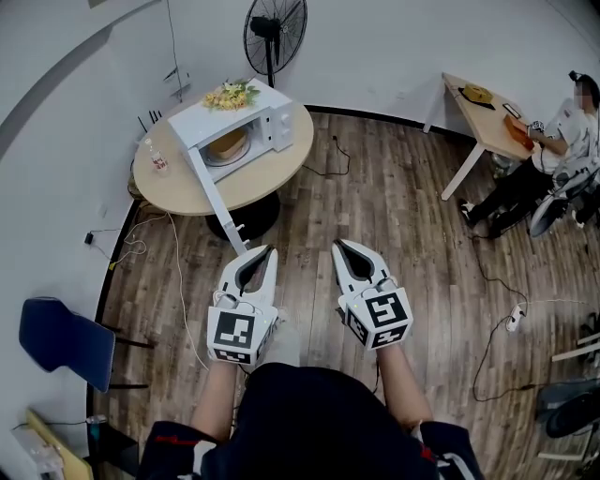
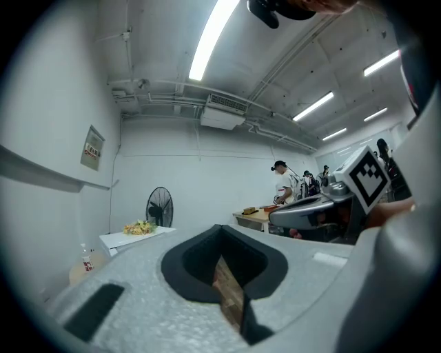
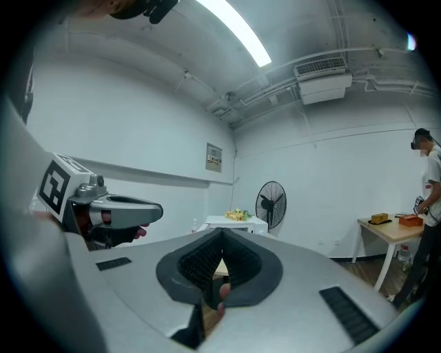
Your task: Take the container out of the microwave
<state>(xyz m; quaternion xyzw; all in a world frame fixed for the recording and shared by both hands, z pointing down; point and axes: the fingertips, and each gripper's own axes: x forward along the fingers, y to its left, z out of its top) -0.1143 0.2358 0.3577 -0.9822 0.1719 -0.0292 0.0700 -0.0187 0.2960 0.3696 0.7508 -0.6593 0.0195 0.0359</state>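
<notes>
A white microwave (image 1: pixel 272 117) stands on a round wooden table (image 1: pixel 187 192) at the far left, its door (image 1: pixel 211 192) swung wide open toward me. Inside it sits a round tan container (image 1: pixel 228 143). Both grippers are well short of the table, above the wood floor and pointing level at it. My left gripper (image 1: pixel 265 251) is shut and holds nothing; its tip is close to the door's lower end. My right gripper (image 1: pixel 339 244) is shut and empty beside it. In the right gripper view the microwave (image 3: pixel 234 222) shows just above the shut gripper (image 3: pixel 222 233).
Yellow flowers (image 1: pixel 230 94) lie on the microwave and a small bottle (image 1: pixel 157 157) stands on the table. A black fan (image 1: pixel 275 28) is behind. A blue chair (image 1: pixel 61 342) is near left. A desk (image 1: pixel 487 117) with a seated person (image 1: pixel 553 159) is at right. Cables cross the floor.
</notes>
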